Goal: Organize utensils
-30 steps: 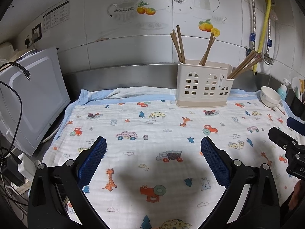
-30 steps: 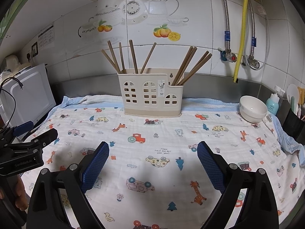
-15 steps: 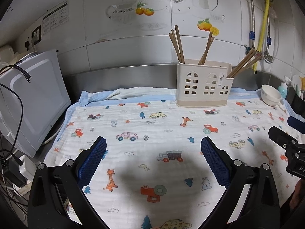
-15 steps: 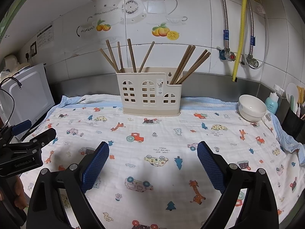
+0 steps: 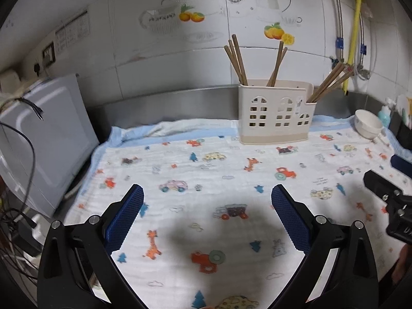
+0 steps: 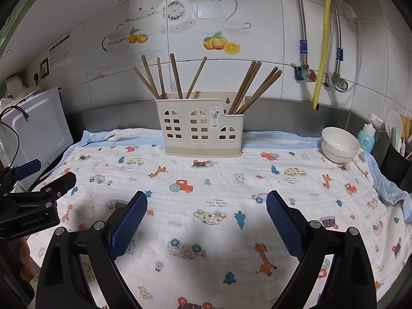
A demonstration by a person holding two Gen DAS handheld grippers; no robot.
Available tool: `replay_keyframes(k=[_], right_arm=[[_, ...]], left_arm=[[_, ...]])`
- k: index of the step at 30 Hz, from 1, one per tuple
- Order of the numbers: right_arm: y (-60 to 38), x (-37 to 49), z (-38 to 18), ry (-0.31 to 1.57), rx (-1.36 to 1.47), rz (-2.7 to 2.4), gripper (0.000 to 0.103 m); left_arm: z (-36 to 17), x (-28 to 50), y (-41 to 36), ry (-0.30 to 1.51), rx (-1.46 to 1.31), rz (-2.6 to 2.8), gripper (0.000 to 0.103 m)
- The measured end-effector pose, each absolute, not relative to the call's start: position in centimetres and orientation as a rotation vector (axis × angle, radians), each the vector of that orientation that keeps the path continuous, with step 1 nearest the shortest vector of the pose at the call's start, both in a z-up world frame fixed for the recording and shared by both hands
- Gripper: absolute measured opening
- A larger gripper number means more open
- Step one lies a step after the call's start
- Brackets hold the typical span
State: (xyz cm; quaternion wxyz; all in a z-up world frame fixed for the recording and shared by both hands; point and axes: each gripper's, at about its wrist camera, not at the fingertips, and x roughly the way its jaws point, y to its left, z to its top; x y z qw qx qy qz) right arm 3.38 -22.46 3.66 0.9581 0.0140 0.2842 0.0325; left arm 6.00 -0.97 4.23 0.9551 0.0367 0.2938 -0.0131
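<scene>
A cream utensil holder [image 5: 275,113] [image 6: 199,126] with house-shaped cutouts stands at the back of the patterned cloth. Several brown chopsticks [image 5: 238,59] [image 6: 164,77] stand in its taller left part, and several more [image 5: 329,81] [image 6: 255,87] lean right in its lower right part. My left gripper [image 5: 207,193] is open and empty above the cloth, well in front of the holder. My right gripper [image 6: 206,199] is open and empty too, also short of the holder. Each gripper shows at the edge of the other's view [image 5: 386,193] [image 6: 33,198].
A white bowl [image 6: 340,148] [image 5: 368,127] sits at the back right beside a blue bottle [image 6: 367,137]. A dark cup with utensils [image 6: 396,164] stands at the far right. A white appliance [image 5: 43,139] with cables is on the left. Pipes [image 6: 323,41] run down the wall.
Both views have shifted slightly, with the holder sitting a little higher in the frames. Both grippers stay open and empty.
</scene>
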Motion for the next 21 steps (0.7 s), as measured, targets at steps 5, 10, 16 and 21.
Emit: replay_keyframes(k=[5,10,16,21], right_arm=[[-22.54,3.32,3.66,0.576,0.031,0.068,0.090],[-22.57,3.34,3.63,0.577,0.029,0.069,0.090],[-22.69,3.27,3.68,0.577,0.034,0.072,0.090],[-22.64,3.28,3.68,0.577,0.032,0.070,0.090]], left_arm=[[3.89,6.20,-0.77,0.608,0.070,-0.032,0.098],[3.85,6.13,-0.84,0.603,0.082,-0.033,0.098],[3.95,6.04,-0.82,0.596,0.084,-0.036,0.098],[3.92,6.03,-0.79,0.595,0.083,-0.050,0.098]])
